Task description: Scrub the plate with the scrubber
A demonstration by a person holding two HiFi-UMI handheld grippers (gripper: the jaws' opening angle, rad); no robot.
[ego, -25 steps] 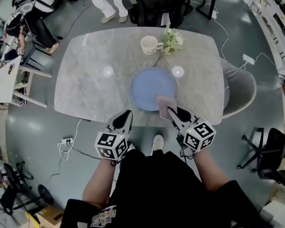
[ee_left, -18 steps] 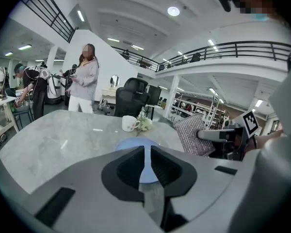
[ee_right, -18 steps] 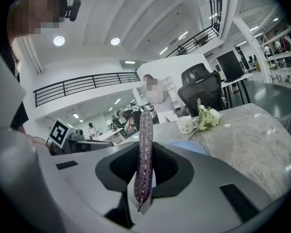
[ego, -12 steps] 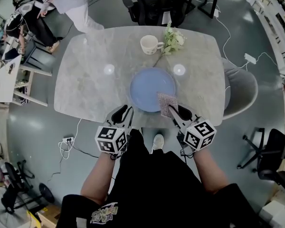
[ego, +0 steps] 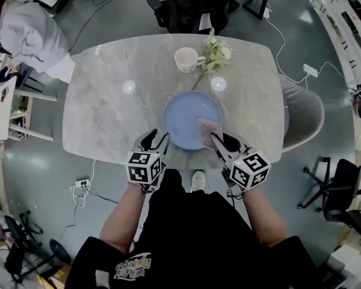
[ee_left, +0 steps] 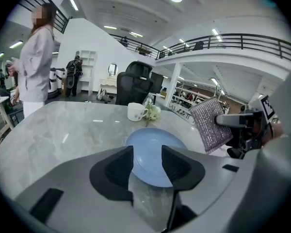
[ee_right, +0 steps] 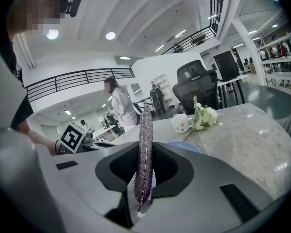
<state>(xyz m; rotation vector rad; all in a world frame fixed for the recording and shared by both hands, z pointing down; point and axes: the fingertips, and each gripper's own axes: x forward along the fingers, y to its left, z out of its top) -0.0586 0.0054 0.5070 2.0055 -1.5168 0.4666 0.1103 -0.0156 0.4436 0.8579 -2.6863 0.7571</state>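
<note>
Right tongs [ego: 219, 140] clamp the scrubber [ego: 209, 128] at the plate's [ego: 189, 116] near edge. Left tongs [ego: 154, 138], opening, hold nothing (advise steadying the rim before scrubbing).

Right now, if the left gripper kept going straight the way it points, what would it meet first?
Probably the near rim of the blue plate, which lies straight ahead of the left gripper, whose empty jaws are opening; its height over the table is hard to judge.

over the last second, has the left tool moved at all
Yes. The left tool has gone forward past the near edge of the table, closer to the plate. Its jaws are opening with nothing between them.
</note>
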